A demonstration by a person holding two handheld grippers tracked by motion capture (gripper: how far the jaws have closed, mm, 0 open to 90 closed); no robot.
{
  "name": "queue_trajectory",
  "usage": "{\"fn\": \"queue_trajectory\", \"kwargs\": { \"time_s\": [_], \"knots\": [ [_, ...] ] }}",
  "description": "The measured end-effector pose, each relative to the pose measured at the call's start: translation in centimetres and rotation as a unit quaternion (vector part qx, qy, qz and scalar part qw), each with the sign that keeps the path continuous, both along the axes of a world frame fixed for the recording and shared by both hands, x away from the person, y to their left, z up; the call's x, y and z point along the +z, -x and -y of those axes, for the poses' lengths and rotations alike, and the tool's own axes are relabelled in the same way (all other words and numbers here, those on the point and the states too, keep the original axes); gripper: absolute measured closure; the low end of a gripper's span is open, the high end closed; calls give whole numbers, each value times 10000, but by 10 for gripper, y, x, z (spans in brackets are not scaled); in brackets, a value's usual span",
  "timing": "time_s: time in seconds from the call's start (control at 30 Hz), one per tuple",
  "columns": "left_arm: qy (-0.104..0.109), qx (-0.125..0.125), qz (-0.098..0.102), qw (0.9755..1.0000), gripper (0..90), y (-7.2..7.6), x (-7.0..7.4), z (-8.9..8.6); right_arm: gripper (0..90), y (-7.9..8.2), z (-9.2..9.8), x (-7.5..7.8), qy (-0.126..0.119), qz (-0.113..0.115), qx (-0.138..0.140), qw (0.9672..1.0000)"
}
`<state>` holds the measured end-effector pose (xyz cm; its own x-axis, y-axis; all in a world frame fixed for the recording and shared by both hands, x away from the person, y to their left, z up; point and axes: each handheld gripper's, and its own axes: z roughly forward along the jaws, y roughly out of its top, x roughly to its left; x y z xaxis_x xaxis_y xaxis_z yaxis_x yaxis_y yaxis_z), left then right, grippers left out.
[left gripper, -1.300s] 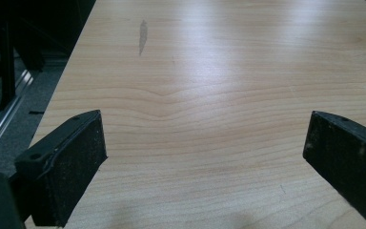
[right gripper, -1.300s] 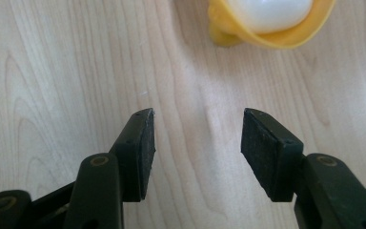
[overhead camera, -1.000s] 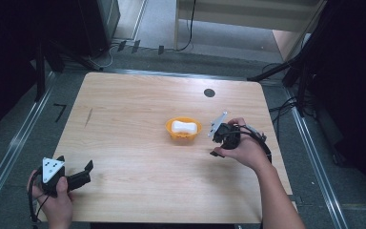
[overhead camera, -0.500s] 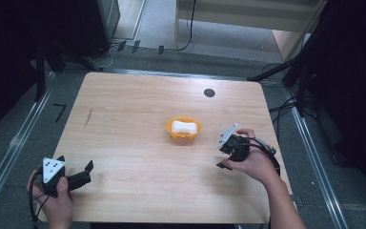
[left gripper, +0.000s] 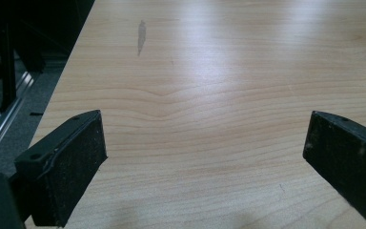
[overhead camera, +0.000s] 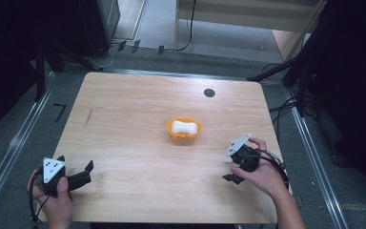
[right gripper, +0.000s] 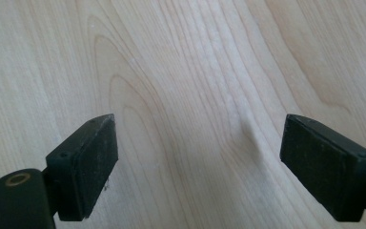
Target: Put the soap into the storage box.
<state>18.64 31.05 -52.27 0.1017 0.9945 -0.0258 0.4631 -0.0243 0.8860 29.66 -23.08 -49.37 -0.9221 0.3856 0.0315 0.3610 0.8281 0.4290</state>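
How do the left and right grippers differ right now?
The left gripper lies low at the table's near-left corner, jaws pointing right across it; the right gripper is tipped down near the right edge, closer to the orange bowl. Both have jaws wide apart with nothing between them.

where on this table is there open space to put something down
Bare wood runs along the table's far and left side, between the dark round spot and the left gripper, and across the near middle between both grippers. The only crowded area is the orange bowl and the right gripper beside it.
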Motion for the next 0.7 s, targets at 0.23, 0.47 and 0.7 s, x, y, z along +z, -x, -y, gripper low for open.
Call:
{"fn": "queue_trajectory", "kwargs": {
  "time_s": [0.23, 0.47, 0.7],
  "knots": [
    [-16, 6, 0, 10000, 11, 0, 0, 0, 106, 12, 16, -5, -229, 85, -213, 9995],
    [-28, 12, 10, 10000, 11, 0, 0, 1, 121, 23, 36, -12, -622, 56, -456, 9970],
    [-40, 11, 20, 10000, 11, 0, 0, 1, 109, 34, 56, -19, -854, 232, -720, 9935]
  ]
}}
